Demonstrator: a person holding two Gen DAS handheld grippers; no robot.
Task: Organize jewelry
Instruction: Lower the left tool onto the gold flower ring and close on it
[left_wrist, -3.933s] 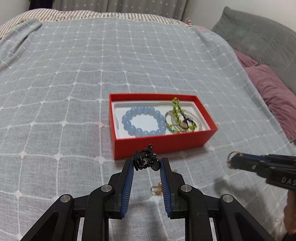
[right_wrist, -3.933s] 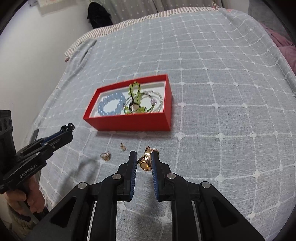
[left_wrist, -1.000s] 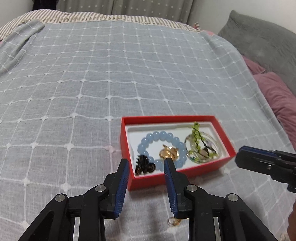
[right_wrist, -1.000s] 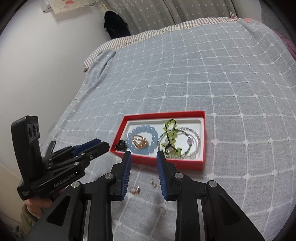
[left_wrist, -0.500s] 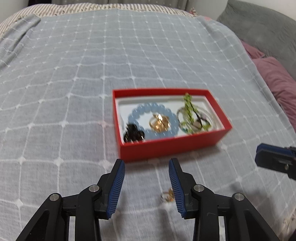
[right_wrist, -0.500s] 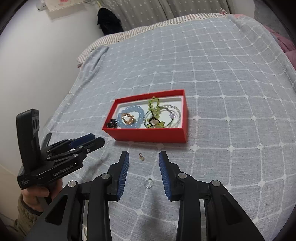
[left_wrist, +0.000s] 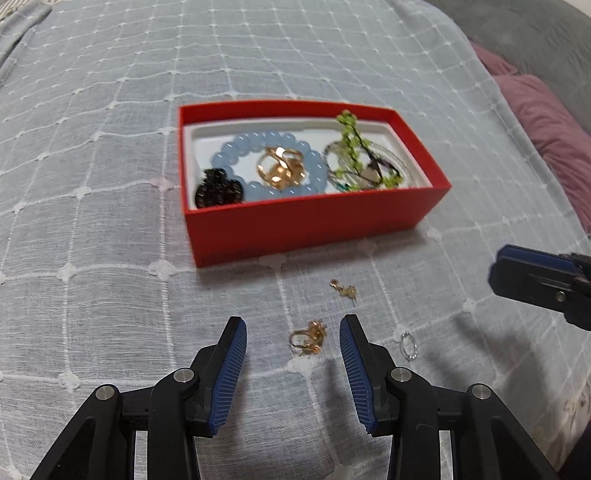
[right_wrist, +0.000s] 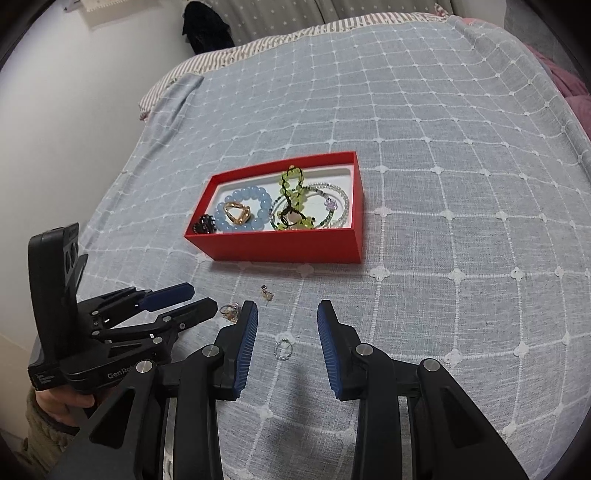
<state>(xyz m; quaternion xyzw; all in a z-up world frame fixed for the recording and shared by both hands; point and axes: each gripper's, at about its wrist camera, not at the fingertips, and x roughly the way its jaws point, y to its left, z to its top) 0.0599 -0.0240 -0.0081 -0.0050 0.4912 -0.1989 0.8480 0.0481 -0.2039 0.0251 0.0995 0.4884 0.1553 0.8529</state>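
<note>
A red box (left_wrist: 314, 221) (right_wrist: 284, 251) on the bed holds a blue bead bracelet (left_wrist: 236, 155), a gold ring (left_wrist: 280, 168), a black piece (left_wrist: 218, 190) and green bead strands (left_wrist: 354, 147). My left gripper (left_wrist: 293, 332) is open just above the blanket, with a small gold ring (left_wrist: 308, 338) (right_wrist: 229, 310) lying between its fingers. My right gripper (right_wrist: 286, 317) is open and empty, with a silver ring (right_wrist: 283, 349) (left_wrist: 407, 345) lying between its fingers. A small gold earring (left_wrist: 345, 290) (right_wrist: 266, 291) lies in front of the box.
The bed is covered by a grey checked blanket (left_wrist: 92, 110). Purple pillows (left_wrist: 546, 122) and a grey cushion lie at the right. A wall runs along the bed's left side in the right wrist view (right_wrist: 55, 110).
Both grippers have let go of the black piece and the gold ring, which now lie in the box. Both have pulled back and dropped low over the loose rings in front of it.
</note>
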